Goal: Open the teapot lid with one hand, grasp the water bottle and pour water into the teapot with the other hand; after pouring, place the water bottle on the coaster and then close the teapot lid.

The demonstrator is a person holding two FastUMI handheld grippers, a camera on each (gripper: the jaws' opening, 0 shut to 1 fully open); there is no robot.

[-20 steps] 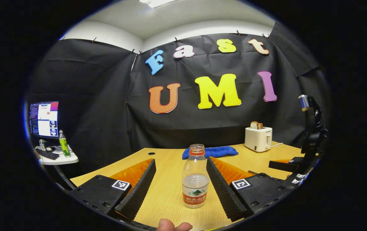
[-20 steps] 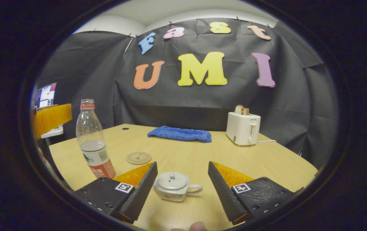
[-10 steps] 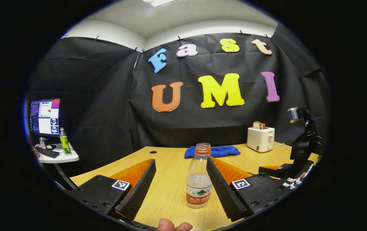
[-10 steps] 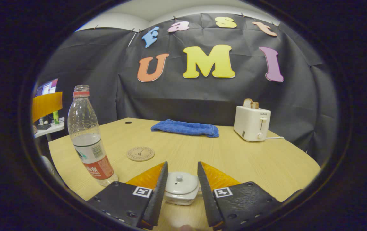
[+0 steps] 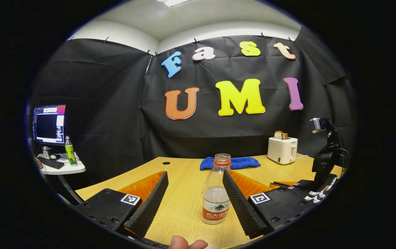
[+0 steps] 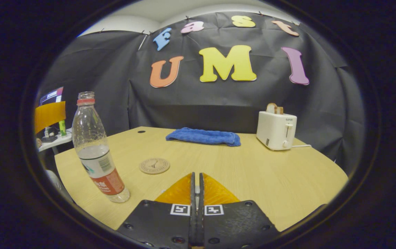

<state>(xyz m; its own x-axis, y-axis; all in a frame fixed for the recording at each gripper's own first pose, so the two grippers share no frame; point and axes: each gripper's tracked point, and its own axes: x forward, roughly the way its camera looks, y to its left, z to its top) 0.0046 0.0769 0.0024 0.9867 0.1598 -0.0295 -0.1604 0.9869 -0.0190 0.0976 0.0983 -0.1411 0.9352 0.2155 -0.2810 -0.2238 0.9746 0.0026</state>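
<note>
Water bottle (image 5: 216, 193), uncapped and partly filled, stands upright on your tabletop (image 5: 184, 193) between the left gripper (image 5: 195, 199) fingers, which are spread apart. In the right gripper view, your right gripper (image 6: 196, 193) fingers are nearly together around something small I cannot identify; bottle left, coaster (image 6: 154, 165) beside.

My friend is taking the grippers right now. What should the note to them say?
Left gripper: open, fingers either side of the water bottle, which stands uncapped on the table; not gripped yet.
Right gripper: closed to a thin gap with a pale sliver in it, likely the teapot lid held by its knob. The pot is hidden under the fingers.
Coaster: bare, beside the bottle.
Done: nothing poured.
Left: lift lid, grasp bottle, pour, bottle onto coaster, close lid.
</note>
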